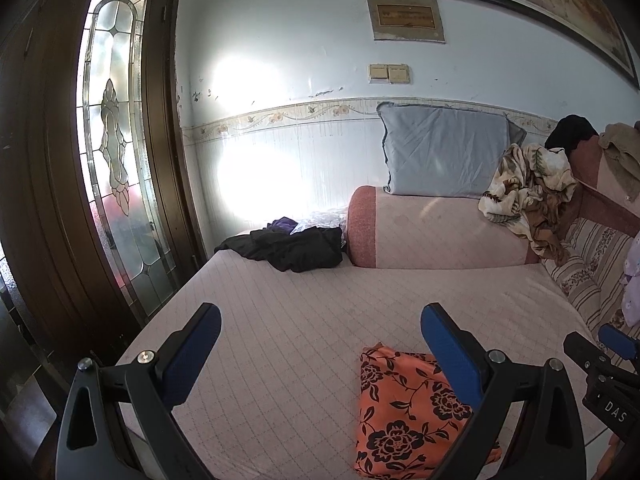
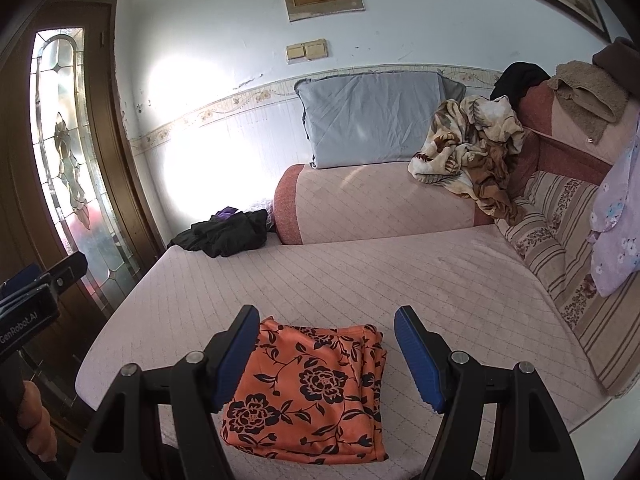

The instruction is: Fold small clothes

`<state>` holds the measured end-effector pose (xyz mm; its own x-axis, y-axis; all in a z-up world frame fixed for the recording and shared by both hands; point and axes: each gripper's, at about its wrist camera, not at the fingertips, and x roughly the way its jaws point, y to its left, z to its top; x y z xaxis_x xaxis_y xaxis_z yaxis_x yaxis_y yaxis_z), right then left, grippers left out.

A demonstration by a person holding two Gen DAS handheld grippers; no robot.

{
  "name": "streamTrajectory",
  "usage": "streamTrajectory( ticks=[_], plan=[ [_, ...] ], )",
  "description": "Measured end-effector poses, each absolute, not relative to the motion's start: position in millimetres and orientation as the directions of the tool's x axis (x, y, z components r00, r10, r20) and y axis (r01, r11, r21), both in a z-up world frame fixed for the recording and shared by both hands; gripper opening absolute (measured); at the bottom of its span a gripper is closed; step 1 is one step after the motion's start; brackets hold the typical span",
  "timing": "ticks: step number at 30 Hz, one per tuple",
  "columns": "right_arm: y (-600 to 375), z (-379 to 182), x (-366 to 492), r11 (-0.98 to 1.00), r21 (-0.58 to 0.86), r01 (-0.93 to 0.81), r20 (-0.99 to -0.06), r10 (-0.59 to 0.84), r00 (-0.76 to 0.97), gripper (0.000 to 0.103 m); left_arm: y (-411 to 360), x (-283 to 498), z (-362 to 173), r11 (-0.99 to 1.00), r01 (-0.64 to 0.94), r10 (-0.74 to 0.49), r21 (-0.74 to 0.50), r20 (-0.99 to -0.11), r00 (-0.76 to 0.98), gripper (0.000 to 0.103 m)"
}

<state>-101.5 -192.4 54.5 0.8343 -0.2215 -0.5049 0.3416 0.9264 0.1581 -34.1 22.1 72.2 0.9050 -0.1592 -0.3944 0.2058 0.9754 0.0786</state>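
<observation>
A folded orange cloth with black flowers (image 2: pixel 312 388) lies flat on the pink quilted sofa seat (image 2: pixel 340 280), near its front edge. It also shows in the left wrist view (image 1: pixel 404 412), partly behind the right finger. My right gripper (image 2: pixel 326 328) is open and empty, held above the cloth with the jaws spread to either side of it. My left gripper (image 1: pixel 320 324) is open and empty, above the seat to the left of the cloth. The right gripper's tip shows at the right edge of the left wrist view (image 1: pixel 612 344).
A crumpled black garment (image 2: pixel 228 234) lies at the seat's far left corner. A grey pillow (image 2: pixel 372 118) and a floral blanket (image 2: pixel 472 148) rest on the armrest. A lilac flowered cloth (image 2: pixel 616 216) hangs at right. A wooden door with stained glass (image 1: pixel 116 140) stands at left.
</observation>
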Motion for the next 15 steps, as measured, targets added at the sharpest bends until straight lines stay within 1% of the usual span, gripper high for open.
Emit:
streamTrajectory(
  ticks=[8, 15],
  plan=[
    [-186.5, 50.9, -104.5, 0.925, 0.138, 0.354, -0.516, -0.238, 0.823, 0.074, 32.4, -35.4, 68.7, 0.977, 0.206, -0.168, 0.056, -0.395, 0.903, 0.1],
    [-176.1, 57.4, -116.7, 0.926, 0.121, 0.358, -0.496, -0.256, 0.83, 0.074, 37.6, -43.9, 71.3, 0.975, 0.219, -0.187, 0.042, -0.384, 0.904, 0.1]
  ],
)
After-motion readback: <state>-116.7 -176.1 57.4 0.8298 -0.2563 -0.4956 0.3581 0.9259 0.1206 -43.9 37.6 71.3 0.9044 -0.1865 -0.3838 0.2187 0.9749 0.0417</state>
